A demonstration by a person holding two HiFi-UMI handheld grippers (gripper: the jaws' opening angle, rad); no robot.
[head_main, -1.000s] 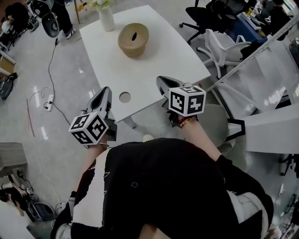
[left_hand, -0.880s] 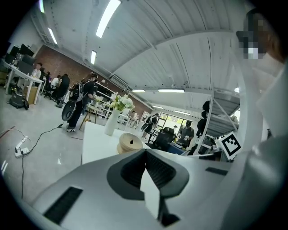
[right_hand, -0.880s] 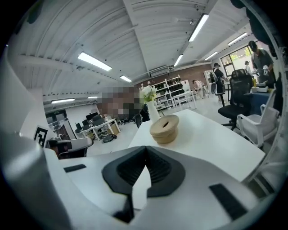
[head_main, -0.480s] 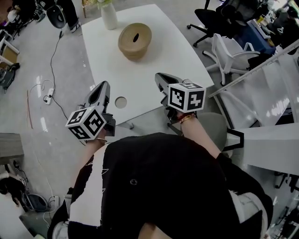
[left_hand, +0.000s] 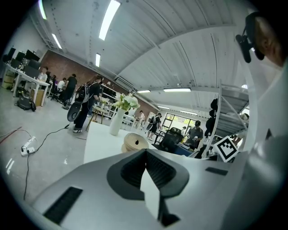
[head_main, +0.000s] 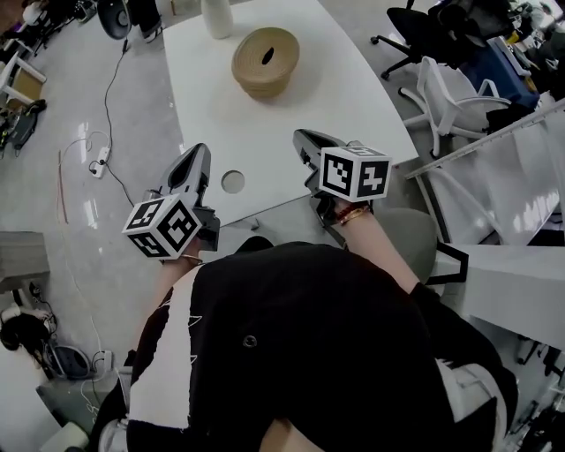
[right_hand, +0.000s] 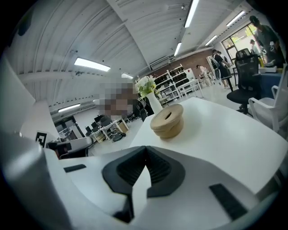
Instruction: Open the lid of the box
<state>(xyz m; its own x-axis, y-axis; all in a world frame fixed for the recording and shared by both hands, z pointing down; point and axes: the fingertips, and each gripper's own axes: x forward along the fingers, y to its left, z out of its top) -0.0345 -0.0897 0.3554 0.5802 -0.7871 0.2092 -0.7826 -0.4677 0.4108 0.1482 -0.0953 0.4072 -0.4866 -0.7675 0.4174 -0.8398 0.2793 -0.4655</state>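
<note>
- Tan and round, the box is being shown on the far part of the white tabletop, with its lid seated on it and a dark slot showing in the lid's top.
- The left tongs are being held at the near left edge of the tabletop and pointed toward the far side. In the left gripper view their jaws are being pressed together at the tips, with nothing between them.
- The right tongs are being held over the near right part of the tabletop and pointed the same way. In the right gripper view their jaws are likewise being clenched tip to tip on nothing.
- Both tongs are being held well apart from the box, which is standing beyond them and roughly between their two lines.
- A white vase is being cut off by the far edge of the head view, just beyond the box and to its left. Pale flowers are being shown in it in the left gripper view.
- A round hole in the tabletop is being shown between the two tongs, nearer the left one.
- A power strip with its cable is lying on the floor left of the tabletop, and a white chair is standing to the right.
</note>
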